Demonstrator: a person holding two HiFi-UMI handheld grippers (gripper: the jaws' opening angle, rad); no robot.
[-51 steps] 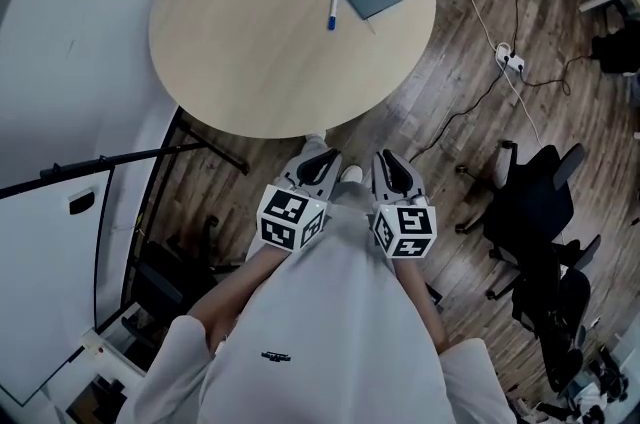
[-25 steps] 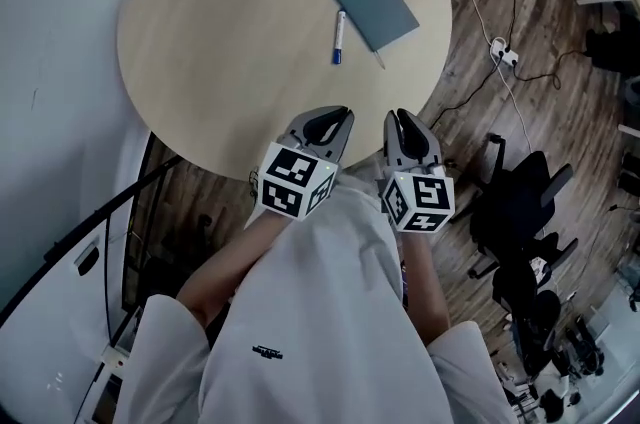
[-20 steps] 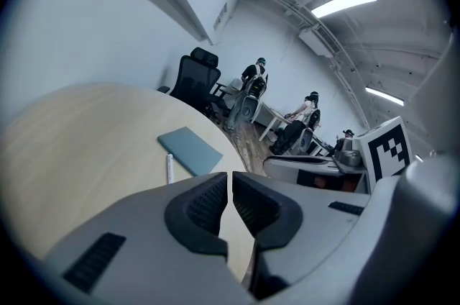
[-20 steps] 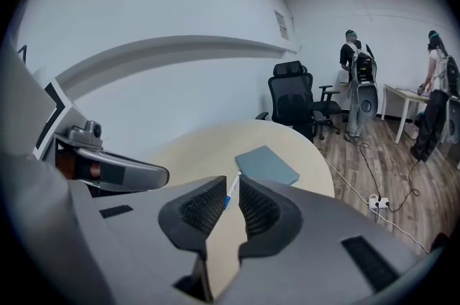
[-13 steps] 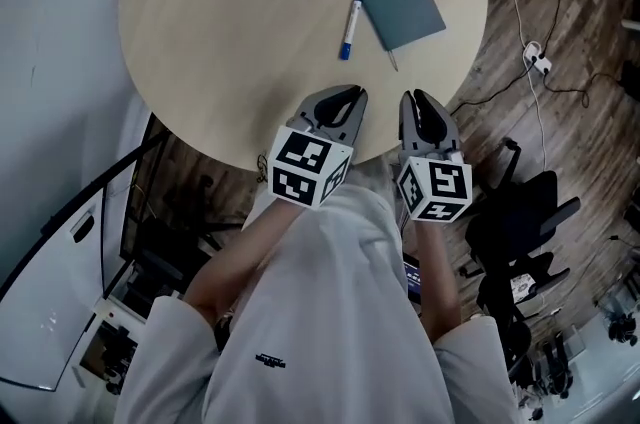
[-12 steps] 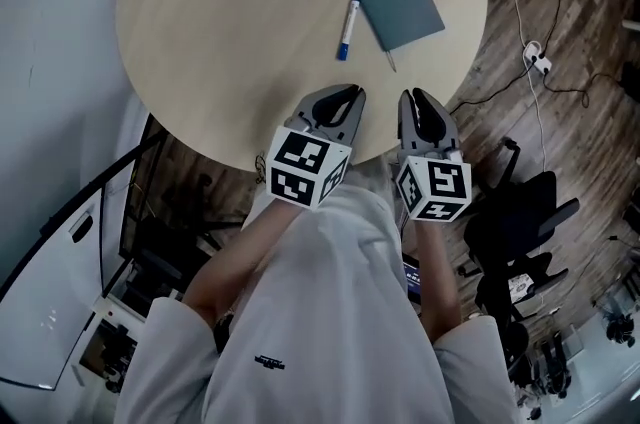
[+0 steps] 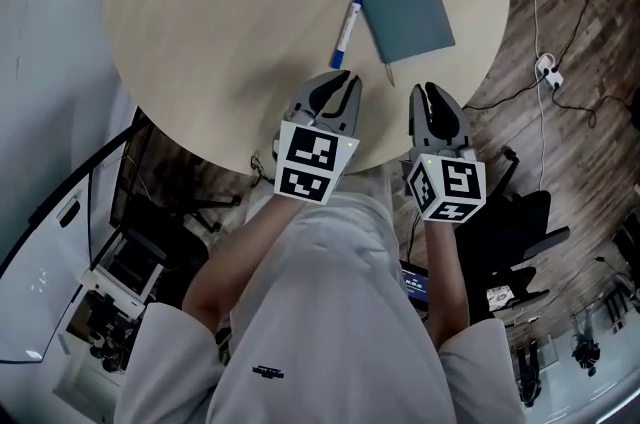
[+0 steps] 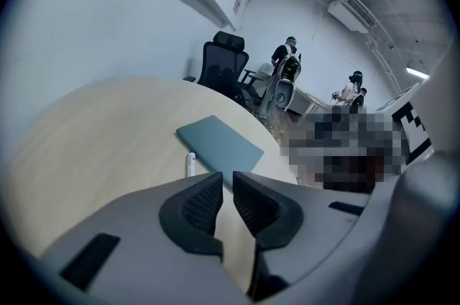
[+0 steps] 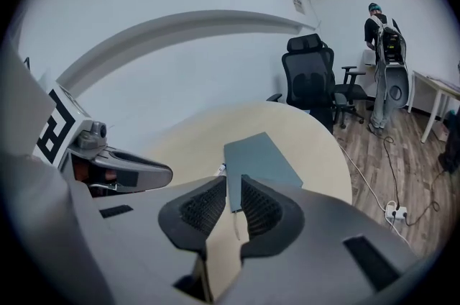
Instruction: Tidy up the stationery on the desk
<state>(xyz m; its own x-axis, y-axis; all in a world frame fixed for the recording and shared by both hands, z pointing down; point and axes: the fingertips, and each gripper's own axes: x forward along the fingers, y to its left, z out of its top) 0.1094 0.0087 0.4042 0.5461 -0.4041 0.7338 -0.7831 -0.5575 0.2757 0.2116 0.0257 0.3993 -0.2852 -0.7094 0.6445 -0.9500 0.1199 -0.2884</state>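
Observation:
On the round pale wood table [image 7: 200, 32] lie a teal notebook [image 7: 400, 2], a white marker with a blue cap [image 7: 343, 34] just left of it, and a thin pen [image 7: 389, 75] at its near corner. My left gripper [image 7: 336, 82] hovers over the table's near edge, just short of the marker's blue cap. My right gripper [image 7: 437, 92] is beside it, close to the pen. The jaws of both are shut to a thin gap with nothing between them. The left gripper view shows the notebook [image 8: 219, 143] and marker [image 8: 191, 164] ahead. The right gripper view shows the notebook [image 9: 262, 160].
A black office chair [image 9: 309, 77] stands beyond the table. A power strip with cables [image 7: 548, 67] lies on the wood floor to the right, near another black chair [image 7: 520, 232]. A person [image 9: 381, 37] stands in the background. A white wall curves along the left.
Both grippers have moved forward and down, from short of the table's edge to over its near rim, closer to the marker and notebook. The jaws look the same.

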